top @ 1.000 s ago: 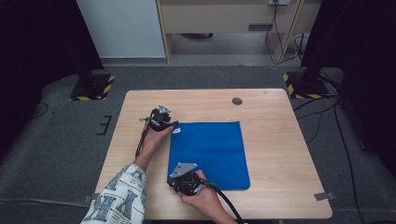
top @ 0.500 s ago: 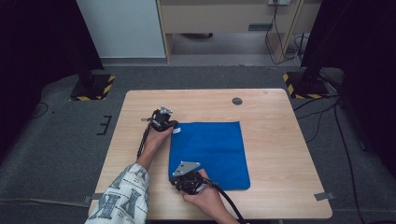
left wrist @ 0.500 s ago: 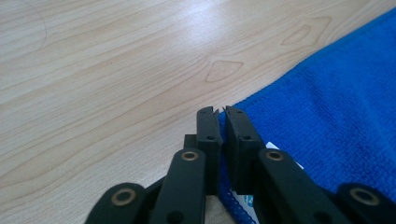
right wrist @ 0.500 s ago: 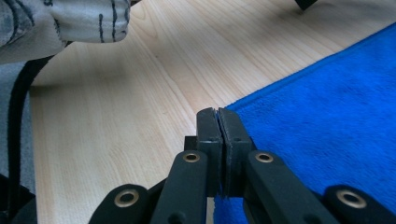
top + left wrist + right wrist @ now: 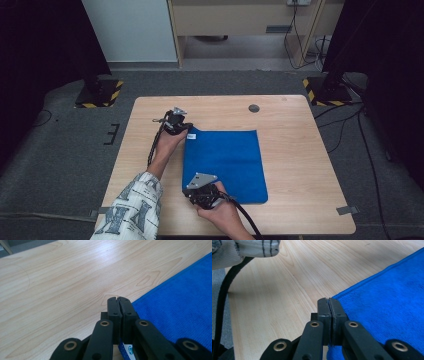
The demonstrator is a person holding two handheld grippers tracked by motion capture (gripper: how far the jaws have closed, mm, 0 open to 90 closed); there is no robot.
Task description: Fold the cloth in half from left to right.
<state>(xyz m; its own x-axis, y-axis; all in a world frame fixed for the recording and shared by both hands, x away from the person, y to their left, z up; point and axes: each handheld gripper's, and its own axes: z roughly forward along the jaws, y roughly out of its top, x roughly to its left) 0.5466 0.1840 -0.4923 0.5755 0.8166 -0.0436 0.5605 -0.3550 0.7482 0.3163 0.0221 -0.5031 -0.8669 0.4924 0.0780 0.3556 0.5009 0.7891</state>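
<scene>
A blue cloth (image 5: pixel 225 160) lies flat on the wooden table (image 5: pixel 305 150). My left gripper (image 5: pixel 183 129) is at the cloth's far left corner, shut on it; the corner is raised a little and shows a small white tag. In the left gripper view the jaws (image 5: pixel 118 300) are pressed together, with the blue cloth (image 5: pixel 180 310) to their right and the tagged hem under them. My right gripper (image 5: pixel 192 191) is at the near left corner. In its own view the jaws (image 5: pixel 328 301) are shut, and the cloth (image 5: pixel 387 297) runs into them from the right.
A small dark disc (image 5: pixel 254 108) is set into the table's far side. Bare wood lies to the cloth's left and right. The other arm's patterned sleeve (image 5: pixel 249 247) and a black cable (image 5: pixel 222 302) show at the left of the right gripper view.
The left hand has risen slightly and drawn the cloth's far left corner up off the table. The right hand has stayed where it was.
</scene>
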